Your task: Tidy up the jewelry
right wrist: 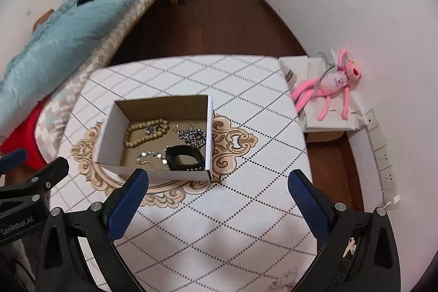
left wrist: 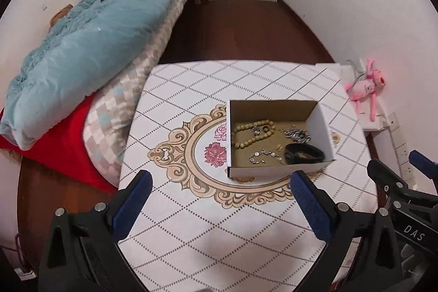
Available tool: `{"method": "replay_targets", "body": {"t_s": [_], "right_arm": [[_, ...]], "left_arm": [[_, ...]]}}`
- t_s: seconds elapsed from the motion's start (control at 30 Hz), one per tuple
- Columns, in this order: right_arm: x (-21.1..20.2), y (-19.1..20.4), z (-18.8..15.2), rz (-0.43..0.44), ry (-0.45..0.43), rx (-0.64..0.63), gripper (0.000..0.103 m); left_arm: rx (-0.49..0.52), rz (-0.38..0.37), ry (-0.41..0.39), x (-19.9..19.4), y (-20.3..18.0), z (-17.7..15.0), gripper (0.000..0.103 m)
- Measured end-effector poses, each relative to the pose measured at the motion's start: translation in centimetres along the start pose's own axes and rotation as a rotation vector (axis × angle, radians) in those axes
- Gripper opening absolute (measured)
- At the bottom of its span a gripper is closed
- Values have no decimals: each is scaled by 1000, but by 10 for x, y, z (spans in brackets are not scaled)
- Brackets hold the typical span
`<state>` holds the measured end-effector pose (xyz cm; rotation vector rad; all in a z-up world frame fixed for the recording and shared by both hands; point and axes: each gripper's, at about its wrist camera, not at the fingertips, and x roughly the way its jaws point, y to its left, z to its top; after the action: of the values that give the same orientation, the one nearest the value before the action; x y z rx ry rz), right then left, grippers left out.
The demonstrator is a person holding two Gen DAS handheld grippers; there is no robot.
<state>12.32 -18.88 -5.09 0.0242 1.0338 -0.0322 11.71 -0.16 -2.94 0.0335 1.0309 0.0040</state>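
Open tabletop on the near side, one box standing mid-table

The patterned tablecloth (right wrist: pixel 219 223) lies bare between both wide-open grippers and the cardboard box (left wrist: pixel 273 171), whose open top gives access from above (its four upright walls block any sideways reach to the jewelry inside). To the left, piled bedding (left wrist: pixel 82 51) crowds the table edge; to the right, a pink plush toy (right wrist: pixel 332 85) rests on a low white ledge beside the wall.

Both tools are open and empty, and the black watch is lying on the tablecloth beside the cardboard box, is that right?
Not quite. The black watch lies inside the cardboard box, near its front wall, as the right wrist view shows. The left tool and right tool are indeed open and empty.
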Motion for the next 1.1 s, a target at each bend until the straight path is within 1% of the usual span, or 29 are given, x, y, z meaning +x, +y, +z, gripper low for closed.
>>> {"method": "replay_targets", "body": {"t_s": [0.37,0.57,0.73,0.83,0.97,1.1], "right_arm": [[-119,-10,-15,10,-174,6,103],[-172,-13,-22,5,-238,7,103],[-199,-9,-25,25,-267,6,103],[-210,-5,-26,30,-278,4,103],[-214,-2,-28,38,-266,-2,103],[-208,-1,-25,34,-252,-4,103]], "left_arm": [[-5,-36,-150,-100,-4,-8,103],[-24,-58,-185,-136,3,-13,103],[-26,-73,-185,-152,5,-20,103],[-23,-76,-174,-154,7,-24,103],[-30,-73,-159,-151,9,-26,103],[-30,-68,-145,-145,8,-23,103]]}}
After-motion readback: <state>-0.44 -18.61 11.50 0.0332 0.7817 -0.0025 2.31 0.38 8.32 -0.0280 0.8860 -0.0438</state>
